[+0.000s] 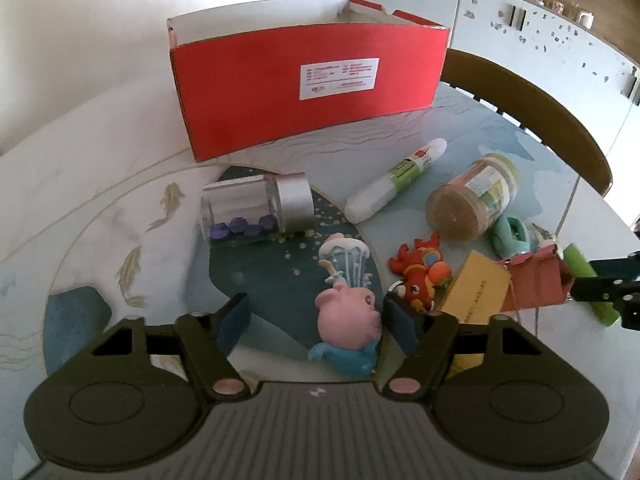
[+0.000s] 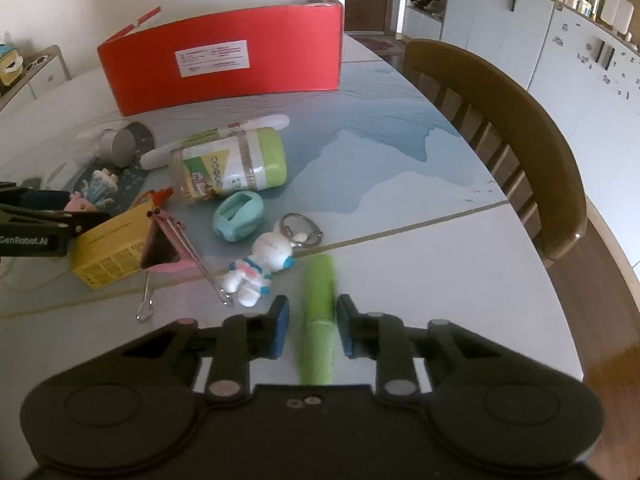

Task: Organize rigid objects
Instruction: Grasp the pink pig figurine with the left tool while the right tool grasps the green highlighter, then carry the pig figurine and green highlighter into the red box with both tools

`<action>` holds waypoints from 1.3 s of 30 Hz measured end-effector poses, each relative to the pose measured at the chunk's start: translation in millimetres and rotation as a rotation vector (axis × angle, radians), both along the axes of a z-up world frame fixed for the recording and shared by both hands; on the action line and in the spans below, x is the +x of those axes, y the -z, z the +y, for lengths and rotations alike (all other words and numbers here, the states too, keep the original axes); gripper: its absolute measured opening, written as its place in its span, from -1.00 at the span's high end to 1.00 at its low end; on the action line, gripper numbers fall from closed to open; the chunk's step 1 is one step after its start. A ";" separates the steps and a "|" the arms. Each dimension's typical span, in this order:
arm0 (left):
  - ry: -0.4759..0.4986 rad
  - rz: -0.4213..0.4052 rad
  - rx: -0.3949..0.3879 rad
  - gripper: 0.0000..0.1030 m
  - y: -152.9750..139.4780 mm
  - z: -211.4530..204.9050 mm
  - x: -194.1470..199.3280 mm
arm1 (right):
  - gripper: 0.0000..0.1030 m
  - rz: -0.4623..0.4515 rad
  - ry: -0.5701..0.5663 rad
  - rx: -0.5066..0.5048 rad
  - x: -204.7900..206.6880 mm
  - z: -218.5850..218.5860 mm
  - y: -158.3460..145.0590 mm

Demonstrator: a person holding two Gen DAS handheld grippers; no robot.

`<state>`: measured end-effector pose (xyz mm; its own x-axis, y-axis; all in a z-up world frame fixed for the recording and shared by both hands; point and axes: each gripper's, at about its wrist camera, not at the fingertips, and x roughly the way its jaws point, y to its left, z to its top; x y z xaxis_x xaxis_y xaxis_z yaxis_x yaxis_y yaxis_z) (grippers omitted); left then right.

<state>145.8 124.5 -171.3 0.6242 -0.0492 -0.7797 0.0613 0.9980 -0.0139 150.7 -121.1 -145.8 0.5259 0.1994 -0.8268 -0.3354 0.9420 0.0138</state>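
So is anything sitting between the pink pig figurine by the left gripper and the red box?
Yes. The clear plastic jar with the silver lid lies on its side between the pink pig figurine and the red cardboard box. The left gripper is open around the figurine.

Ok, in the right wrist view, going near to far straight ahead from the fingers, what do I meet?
Green tube between the fingers, then the astronaut keychain, teal sharpener, green-lidded jar, white tube, red box.

Pink pig figurine [image 1: 347, 316], green marker [image 2: 318, 320], jars lie before open red box [image 1: 308, 92].
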 end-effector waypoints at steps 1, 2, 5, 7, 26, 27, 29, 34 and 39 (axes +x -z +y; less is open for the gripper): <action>0.000 -0.001 -0.001 -0.17 -0.6 -0.1 -0.1 | 0.57 0.001 0.002 0.002 0.3 -0.2 -0.1; 0.001 0.000 -0.003 -0.08 -1.1 -0.4 0.0 | 0.65 0.002 0.005 0.004 1.0 -0.4 -0.3; 0.014 -0.004 -0.020 0.27 -4.2 -2.4 -0.9 | 0.70 0.008 0.009 0.016 2.8 -2.3 -0.9; 0.021 -0.006 -0.015 0.35 -6.3 -5.4 -1.6 | 0.70 0.009 0.012 0.021 3.6 -3.1 -0.9; -0.045 -0.030 -0.072 0.43 -35.9 9.3 -7.5 | 0.70 -0.038 0.071 0.144 3.6 -19.6 -45.5; -0.048 -0.038 -0.077 0.43 -40.7 10.6 -7.9 | 0.70 -0.046 0.071 0.149 5.0 -20.1 -50.7; -0.051 -0.046 -0.084 0.43 -48.3 11.5 -7.4 | 0.70 -0.056 0.072 0.168 8.5 -20.6 -61.2; -0.064 -0.065 -0.091 0.43 -68.3 12.2 -1.7 | 0.70 -0.075 0.058 0.206 20.3 -17.3 -86.5; -0.063 -0.075 -0.096 0.43 -87.7 12.5 8.4 | 0.70 -0.096 0.030 0.229 36.4 -10.5 -111.1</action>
